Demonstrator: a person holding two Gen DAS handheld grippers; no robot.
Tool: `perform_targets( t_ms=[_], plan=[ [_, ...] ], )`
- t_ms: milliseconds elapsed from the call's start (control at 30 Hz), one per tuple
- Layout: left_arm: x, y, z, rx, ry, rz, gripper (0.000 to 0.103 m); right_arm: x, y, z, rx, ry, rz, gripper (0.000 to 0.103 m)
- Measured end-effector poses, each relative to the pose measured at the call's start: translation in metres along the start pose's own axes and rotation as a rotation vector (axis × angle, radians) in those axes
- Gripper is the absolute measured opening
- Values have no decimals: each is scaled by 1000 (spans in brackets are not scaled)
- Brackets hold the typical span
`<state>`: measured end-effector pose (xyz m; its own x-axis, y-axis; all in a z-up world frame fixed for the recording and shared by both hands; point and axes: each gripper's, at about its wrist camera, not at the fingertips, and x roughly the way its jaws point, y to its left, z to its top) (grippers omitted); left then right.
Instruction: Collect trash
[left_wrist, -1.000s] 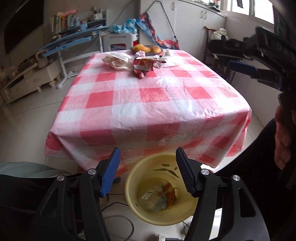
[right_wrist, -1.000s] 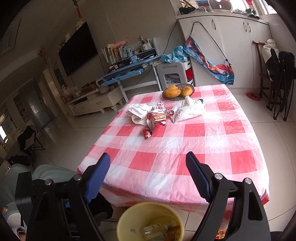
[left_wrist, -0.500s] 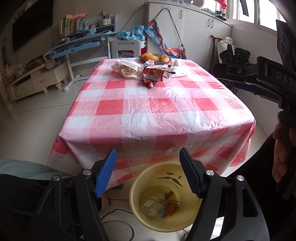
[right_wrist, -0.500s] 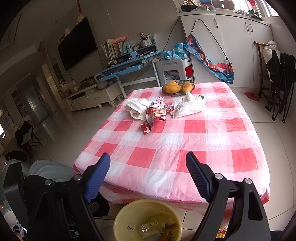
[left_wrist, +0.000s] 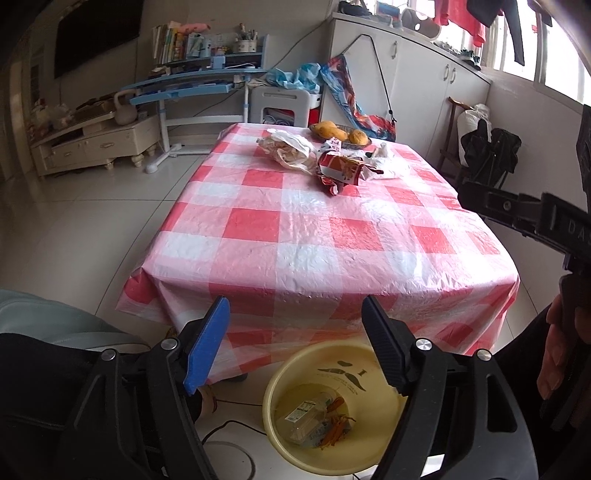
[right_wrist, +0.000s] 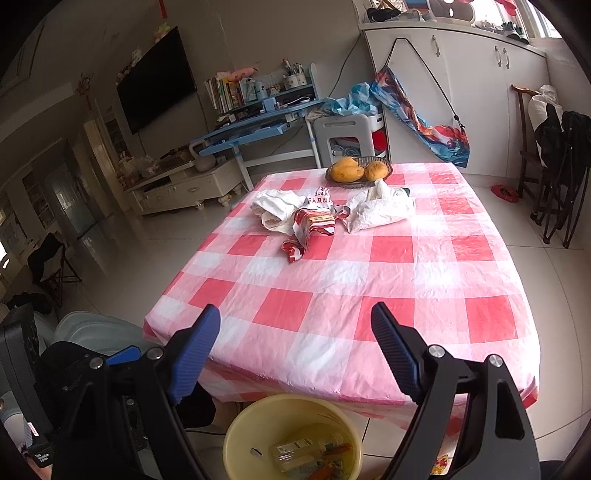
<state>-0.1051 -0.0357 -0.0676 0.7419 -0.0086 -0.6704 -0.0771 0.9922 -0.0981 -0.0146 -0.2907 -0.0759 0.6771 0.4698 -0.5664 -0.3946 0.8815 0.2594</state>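
Checked table (right_wrist: 369, 280) carries the remaining trash at its far end: two crumpled white bags (right_wrist: 380, 212) flanking a red snack wrapper (right_wrist: 314, 225), before a mango basket (right_wrist: 360, 171). Yellow basin (left_wrist: 373, 446) on the floor holds a plastic bottle (left_wrist: 306, 413) and scraps. Left gripper (left_wrist: 295, 345) and right gripper (right_wrist: 295, 347) hang above it, jaws apart, empty.
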Motion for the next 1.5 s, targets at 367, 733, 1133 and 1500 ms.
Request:
perform_targets(
  t_ms=[367,733,1133,1500],
  plan=[
    [1,2,2,-14,0,-1,73,8,5,-3,-25,32,-9,80],
    [4,4,3,-36,2,-8,74,12,10,-6,-45,51,-21,80],
    [2,6,2,-40,-1,-10,74,18,14,-10,-72,73,-37,80],
    [-6,16,8,-91,-23,-36,74,31,28,-18,-140,111,-74,80]
  ],
)
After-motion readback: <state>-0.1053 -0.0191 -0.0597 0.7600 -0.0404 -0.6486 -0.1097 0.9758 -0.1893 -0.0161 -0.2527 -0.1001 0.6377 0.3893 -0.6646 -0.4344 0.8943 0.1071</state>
